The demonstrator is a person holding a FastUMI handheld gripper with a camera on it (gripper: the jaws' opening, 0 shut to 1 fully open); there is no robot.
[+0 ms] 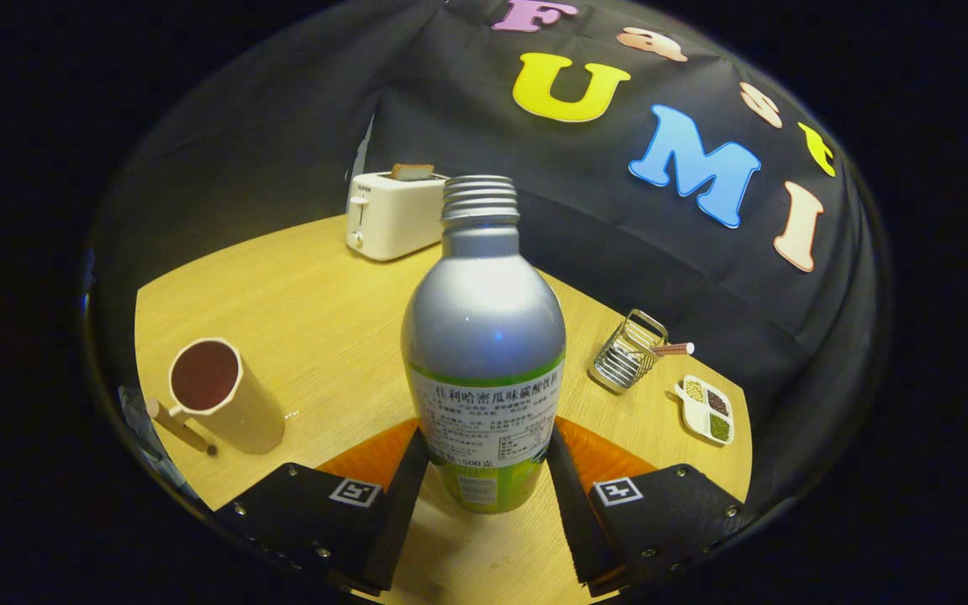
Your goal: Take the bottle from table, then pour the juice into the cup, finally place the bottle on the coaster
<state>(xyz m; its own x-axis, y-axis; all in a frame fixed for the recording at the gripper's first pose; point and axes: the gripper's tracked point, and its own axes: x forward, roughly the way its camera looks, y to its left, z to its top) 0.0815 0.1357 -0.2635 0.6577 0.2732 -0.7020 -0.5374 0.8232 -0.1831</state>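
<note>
Between the 2 black fingers of the gripper (484,470): 1 silver bottle (484,336), upright, cap off, threaded neck bare. Both fingers lie against its lower label band, 1 on each side, so the gripper reads as closed on the bottle. Low grip presumably chosen to keep the neck free for pouring. Whether the base rests on the desk (316,294) or hangs just above it, I cannot tell.

Behind the bottle, showing on either side of its base: 1 orange coaster (610,458), flat on the desk. It lies partly under or just beyond the bottle; exact overlap hidden by the bottle and fingers.

Left of the fingers, near the desk edge: 1 cream cup (228,407) with handle, mouth tipped toward the camera by the lens, dark inside. Contents cannot be judged for certain; the dark red tone suggests juice already in it. If so, the task stands at its last step, setting the bottle on the coaster.

Far side of the desk, beyond the bottle neck: 1 white toaster (391,214), 1 slice of bread standing in its slot.

Right of the bottle, well apart: 1 wire rack (627,353) with a small stick across it; just beyond it, 1 white divided dish (707,409), 4 compartments of grains or beans.

Risk noted: open neck, any tilt during placement could spill.
</note>
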